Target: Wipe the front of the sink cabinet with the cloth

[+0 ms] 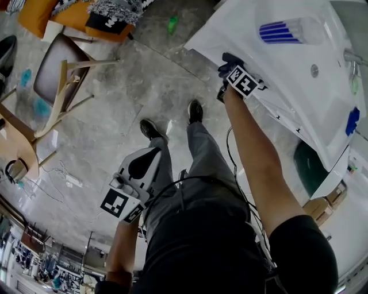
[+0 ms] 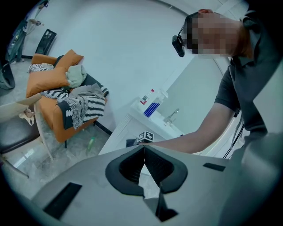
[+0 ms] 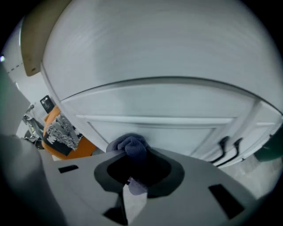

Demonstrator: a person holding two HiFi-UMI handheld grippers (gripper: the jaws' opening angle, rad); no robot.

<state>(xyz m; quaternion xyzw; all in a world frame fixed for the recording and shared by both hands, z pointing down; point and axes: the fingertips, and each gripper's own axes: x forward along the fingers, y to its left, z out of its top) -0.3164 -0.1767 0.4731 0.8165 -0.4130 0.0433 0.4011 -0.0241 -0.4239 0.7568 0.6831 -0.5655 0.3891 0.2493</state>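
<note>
The head view looks steeply down past the person's legs (image 1: 198, 166) onto the grey marbled stone floor (image 1: 132, 86), with the white panelled sink cabinet (image 1: 287, 97) at upper right. The left gripper view sits low and well back, facing up across the room toward that cabinet. The right gripper view faces the cabinet's front from very near. All three catch the orange cushioned armchair (image 1: 69, 17).

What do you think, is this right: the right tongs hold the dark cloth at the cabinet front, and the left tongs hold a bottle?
Not quite. The left tongs hold nothing: the left gripper view shows them shut with an empty gap behind the tips. The rest stands: the right tongs hold the dark cloth at the cabinet front.
</note>
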